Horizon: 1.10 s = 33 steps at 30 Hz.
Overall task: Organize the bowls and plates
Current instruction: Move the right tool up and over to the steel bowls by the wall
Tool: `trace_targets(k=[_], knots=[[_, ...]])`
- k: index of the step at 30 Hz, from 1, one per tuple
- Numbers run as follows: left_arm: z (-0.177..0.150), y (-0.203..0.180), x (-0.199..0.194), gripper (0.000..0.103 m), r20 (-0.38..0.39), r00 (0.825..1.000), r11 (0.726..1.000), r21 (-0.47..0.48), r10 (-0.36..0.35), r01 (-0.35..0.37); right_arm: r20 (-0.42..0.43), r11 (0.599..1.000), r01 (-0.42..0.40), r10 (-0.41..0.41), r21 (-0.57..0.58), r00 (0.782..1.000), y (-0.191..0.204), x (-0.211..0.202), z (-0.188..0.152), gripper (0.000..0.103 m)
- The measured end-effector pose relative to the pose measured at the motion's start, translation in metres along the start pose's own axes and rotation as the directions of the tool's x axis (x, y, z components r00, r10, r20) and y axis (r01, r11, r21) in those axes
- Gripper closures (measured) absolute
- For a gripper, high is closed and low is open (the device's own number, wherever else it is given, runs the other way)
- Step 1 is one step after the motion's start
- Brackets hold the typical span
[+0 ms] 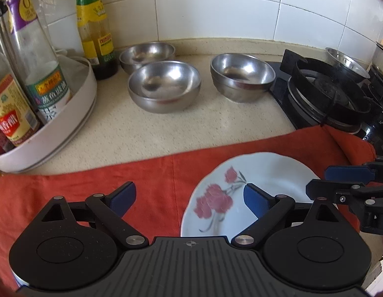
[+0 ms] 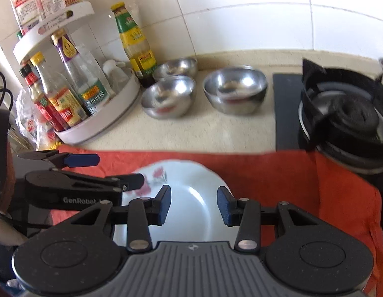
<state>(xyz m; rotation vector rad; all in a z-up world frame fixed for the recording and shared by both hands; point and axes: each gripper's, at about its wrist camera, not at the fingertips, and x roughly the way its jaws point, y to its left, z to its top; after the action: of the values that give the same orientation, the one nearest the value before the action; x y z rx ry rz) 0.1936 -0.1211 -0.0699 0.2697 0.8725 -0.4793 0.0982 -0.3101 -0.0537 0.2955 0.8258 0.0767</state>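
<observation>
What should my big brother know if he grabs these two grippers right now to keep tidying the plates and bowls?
Left gripper: jaws open, holding nothing, above the red cloth at the plate's left edge.
Right gripper: jaws open, empty, over the flowered plate.
The plate lies flat on the cloth, not gripped.
Steel bowls sit on the counter behind: a left front bowl, one behind it, and a right bowl that looks like a nested pair. Another bowl sits by the stove.
Done: possibly one stack. Left: gather the bowls, place the plate.
</observation>
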Motion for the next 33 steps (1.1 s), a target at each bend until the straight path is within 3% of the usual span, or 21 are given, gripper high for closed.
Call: trace_targets(k=[12,16,19,22,29,33], knots=[[0.051,0.03,-0.026,0.005,0.135,0.987,0.996,0.025,0.082,-0.086,0.177,0.993,-0.011,0.031,-0.115,0.984,0.028,-0.021,0.076,0.061],[0.077,0.034,-0.05,0.004,0.231,0.968,0.993,0.035,0.101,-0.112,0.241,0.991,-0.035,0.066,-0.129,0.968,0.035,-0.036,0.11,0.06],[0.097,0.037,-0.065,0.002,0.296,0.948,0.991,0.026,0.119,-0.133,0.277,0.988,-0.006,0.048,-0.152,0.96,0.041,-0.039,0.129,0.06],[0.111,0.037,-0.071,0.001,0.337,0.932,0.989,0.015,0.133,-0.147,0.265,0.989,-0.004,0.044,-0.149,0.963,0.04,-0.03,0.14,0.06],[0.112,0.042,-0.025,0.002,0.231,0.969,0.996,-0.024,0.093,-0.09,0.164,0.997,0.022,-0.009,-0.077,0.986,0.014,0.012,0.144,0.06],[0.102,0.049,0.013,0.004,0.13,0.988,0.996,-0.06,0.079,-0.072,0.086,0.999,-0.041,0.044,-0.036,0.995,0.006,0.045,0.145,0.06]])
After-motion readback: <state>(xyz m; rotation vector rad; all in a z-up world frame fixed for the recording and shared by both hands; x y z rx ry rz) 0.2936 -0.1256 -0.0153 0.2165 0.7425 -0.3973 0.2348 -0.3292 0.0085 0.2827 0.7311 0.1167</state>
